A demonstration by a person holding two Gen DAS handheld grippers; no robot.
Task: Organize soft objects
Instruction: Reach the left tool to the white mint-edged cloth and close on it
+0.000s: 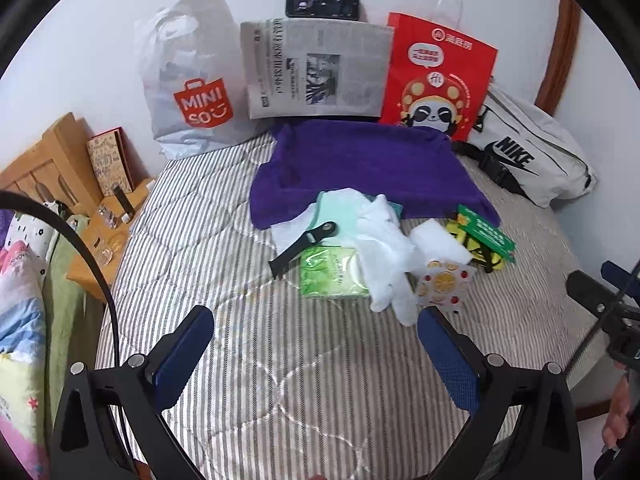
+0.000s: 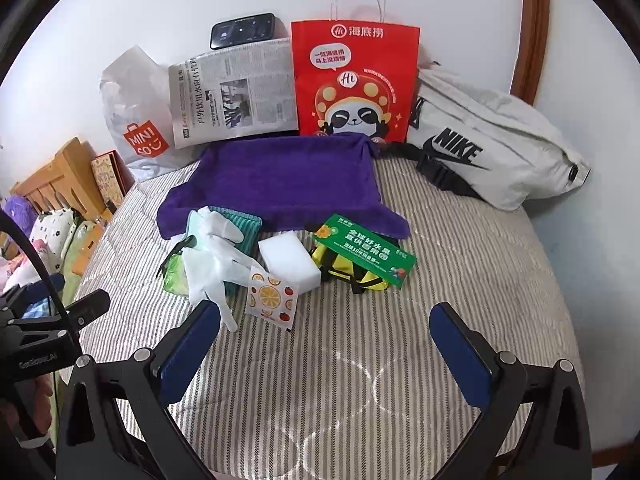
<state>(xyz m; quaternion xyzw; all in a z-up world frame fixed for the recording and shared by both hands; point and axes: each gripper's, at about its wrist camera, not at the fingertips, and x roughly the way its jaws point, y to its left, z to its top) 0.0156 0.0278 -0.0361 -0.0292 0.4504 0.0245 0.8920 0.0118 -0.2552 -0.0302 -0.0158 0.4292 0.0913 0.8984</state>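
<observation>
A pile of soft things lies mid-bed in front of a purple towel [image 1: 360, 164] [image 2: 288, 176]: white gloves [image 1: 386, 248] [image 2: 216, 256], a green tissue pack [image 1: 332, 272] [image 2: 174, 276], a white sponge [image 1: 440, 240] [image 2: 290, 262], a fruit-print packet [image 1: 442, 282] [image 2: 270, 294], a teal cloth [image 2: 244, 224], and a yellow bag under a green card [image 1: 486, 236] [image 2: 366, 254]. My left gripper [image 1: 316, 340] is open and empty, just short of the pile. My right gripper [image 2: 326, 340] is open and empty, below the packet and the yellow bag.
Against the wall stand a white MINISO bag [image 1: 192, 80] [image 2: 136, 120], a newspaper [image 1: 316, 68] [image 2: 232, 96], a red panda paper bag [image 1: 436, 76] [image 2: 354, 80] and a white Nike bag [image 1: 528, 152] [image 2: 488, 140]. A wooden bedside table [image 1: 100, 248] is left of the striped bed [image 1: 240, 280].
</observation>
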